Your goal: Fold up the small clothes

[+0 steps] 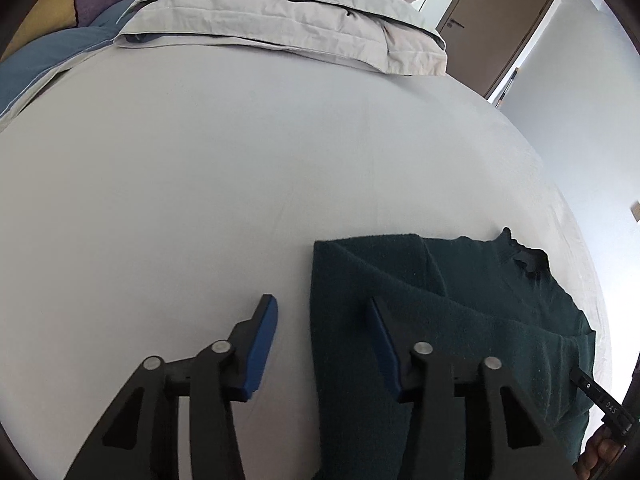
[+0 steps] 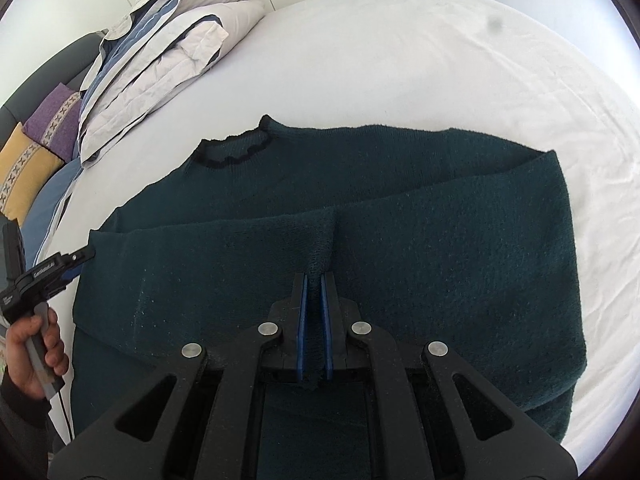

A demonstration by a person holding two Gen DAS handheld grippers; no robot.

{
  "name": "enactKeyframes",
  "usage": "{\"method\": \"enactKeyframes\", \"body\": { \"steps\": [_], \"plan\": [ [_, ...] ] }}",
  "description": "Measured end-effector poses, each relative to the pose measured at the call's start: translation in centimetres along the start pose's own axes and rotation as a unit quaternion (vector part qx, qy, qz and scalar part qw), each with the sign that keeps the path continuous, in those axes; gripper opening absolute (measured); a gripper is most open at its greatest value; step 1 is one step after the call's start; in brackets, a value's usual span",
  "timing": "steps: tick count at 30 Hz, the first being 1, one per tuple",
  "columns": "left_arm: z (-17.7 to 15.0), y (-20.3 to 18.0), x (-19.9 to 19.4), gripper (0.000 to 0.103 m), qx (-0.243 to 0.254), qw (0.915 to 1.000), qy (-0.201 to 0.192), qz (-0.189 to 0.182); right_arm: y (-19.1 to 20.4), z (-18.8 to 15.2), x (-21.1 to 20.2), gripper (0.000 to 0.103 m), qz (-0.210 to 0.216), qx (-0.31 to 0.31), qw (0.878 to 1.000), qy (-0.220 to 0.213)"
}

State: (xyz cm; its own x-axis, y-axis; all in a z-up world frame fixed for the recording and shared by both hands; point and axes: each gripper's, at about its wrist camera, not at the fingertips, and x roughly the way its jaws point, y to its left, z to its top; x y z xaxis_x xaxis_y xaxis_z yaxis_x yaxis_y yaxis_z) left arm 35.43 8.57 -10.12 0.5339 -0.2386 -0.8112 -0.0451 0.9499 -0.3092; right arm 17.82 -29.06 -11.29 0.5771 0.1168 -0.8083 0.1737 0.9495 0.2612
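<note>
Mid-fold: right tongs (image 2: pixel 314 280) clamped on green sweater (image 2: pixel 440 248) sleeve; left tongs (image 1: pixel 322 320) open, empty. Next: carry sleeve across.

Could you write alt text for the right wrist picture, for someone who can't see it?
The right gripper is shut on a pinched ridge of a dark green sweater spread on a white bed. At the left edge a hand holds the left gripper by the sweater's side; folded bedding lies behind.
</note>
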Motion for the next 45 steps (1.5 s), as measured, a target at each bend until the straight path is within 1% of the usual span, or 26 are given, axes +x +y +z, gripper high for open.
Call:
{"method": "enactKeyframes", "body": {
  "steps": [3,4,7,12,16,18,20,21,22,23,24,25,26,27,28,29,31,32,33,34,35,36,38,40,43,45],
  "plan": [
    [0.6,-0.3,0.5,0.03,0.009,0.9999,-0.003,0.011,0.3,-0.2,0.1,0.006,-0.004,-0.004,1.0,-0.005],
    [0.6,-0.6,0.8,0.021,0.02,0.9997,-0.003,0.017,0.5,-0.2,0.1,0.006,-0.007,-0.009,1.0,-0.006],
    [0.1,-1.4,1.4,0.013,0.055,0.9976,-0.014,0.041,0.7,0.0,0.3,0.005,-0.018,-0.015,1.0,-0.007],
    [0.0,-0.6,1.6,0.011,0.063,0.9972,-0.019,0.035,0.1,0.0,0.4,0.005,-0.02,-0.005,1.0,-0.011],
    [0.3,-0.8,2.0,0.011,0.071,0.9964,-0.018,0.043,-0.5,-0.2,0.7,0.005,-0.008,0.014,1.0,-0.014],
    [0.5,-0.7,1.6,0.011,0.066,0.9971,-0.016,0.034,-0.8,-0.1,1.0,0.005,-0.002,0.021,1.0,-0.012],
    [0.2,-0.4,0.2,0.013,0.061,0.9977,-0.017,0.026,-0.9,0.1,0.6,0.007,0.011,0.032,0.999,-0.009],
    [-0.1,-0.4,-1.2,0.013,0.065,0.9972,-0.023,0.029,-0.9,0.1,0.2,0.01,0.021,0.037,0.999,-0.008],
    [-0.6,-0.5,-2.5,0.013,0.07,0.9967,-0.034,0.024,-0.8,0.0,-0.2,0.01,0.029,0.037,0.999,-0.009],
    [-1.1,-0.7,-3.8,0.015,0.076,0.996,-0.044,0.016,-0.6,-0.1,-0.7,0.016,0.037,0.036,0.999,-0.013],
    [-1.9,-1.0,-5.0,0.022,0.088,0.995,-0.047,0.01,-0.5,-0.3,-1.1,0.029,0.044,0.036,0.998,-0.016],
    [-2.8,-1.3,-5.9,0.033,0.099,0.9941,-0.044,0.01,-0.3,-0.5,-1.5,0.037,0.049,0.037,0.998,-0.017],
    [-3.7,-1.4,-6.5,0.04,0.105,0.9933,-0.048,0.012,-0.1,-0.7,-1.7,0.05,0.055,0.04,0.998,-0.019],
    [-4.8,-1.7,-7.0,0.051,0.113,0.9925,-0.045,0.012,0.1,-0.8,-1.9,0.051,0.059,0.041,0.997,-0.021],
    [-5.5,-1.9,-7.1,0.055,0.121,0.9916,-0.043,0.014,0.3,-1.0,-2.0,0.051,0.061,0.039,0.997,-0.019],
    [-6.3,-2.3,-7.1,0.056,0.13,0.9904,-0.041,0.022,0.6,-1.1,-1.9,0.051,0.061,0.037,0.997,-0.016],
    [-7.2,-2.5,-6.4,0.056,0.138,0.9891,-0.035,0.036,1.1,-1.4,-1.7,0.051,0.057,0.03,0.998,-0.006],
    [-7.5,-2.5,-5.9,0.055,0.137,0.9894,-0.029,0.038,1.3,-1.6,-1.5,0.049,0.048,0.025,0.999,0.0],
    [-7.7,-2.4,-5.2,0.051,0.133,0.9903,-0.02,0.036,1.5,-1.7,-1.4,0.044,0.036,0.019,0.999,0.002],
    [-7.8,-2.1,-4.4,0.033,0.129,0.9908,-0.011,0.039,1.5,-1.9,-1.5,0.04,0.025,0.014,1.0,0.002],
    [-8.1,-1.8,-3.9,0.03,0.123,0.9918,-0.007,0.035,1.5,-2.0,-1.5,0.029,0.014,0.012,1.0,0.002],
    [-8.2,-1.6,-3.7,0.029,0.113,0.9931,-0.008,0.03,1.2,-2.2,-1.6,0.022,0.01,0.015,1.0,0.002],
    [-8.4,-1.8,-3.8,0.023,0.119,0.9922,-0.014,0.034,0.7,-2.3,-1.7,0.013,0.007,0.023,1.0,0.004],
    [-8.7,-2.0,-3.8,0.02,0.125,0.9911,-0.02,0.04,0.6,-2.4,-1.7,0.011,0.006,0.02,1.0,0.006],
    [-8.7,-1.3,-3.9,0.018,0.111,0.9931,-0.022,0.029,1.3,-2.4,-1.8,0.008,-0.003,0.01,1.0,0.002],
    [-8.6,-1.0,-4.0,0.017,0.109,0.9934,-0.023,0.03,1.5,-2.4,-1.9,0.007,-0.009,0.004,1.0,-0.001]
  ]
}}
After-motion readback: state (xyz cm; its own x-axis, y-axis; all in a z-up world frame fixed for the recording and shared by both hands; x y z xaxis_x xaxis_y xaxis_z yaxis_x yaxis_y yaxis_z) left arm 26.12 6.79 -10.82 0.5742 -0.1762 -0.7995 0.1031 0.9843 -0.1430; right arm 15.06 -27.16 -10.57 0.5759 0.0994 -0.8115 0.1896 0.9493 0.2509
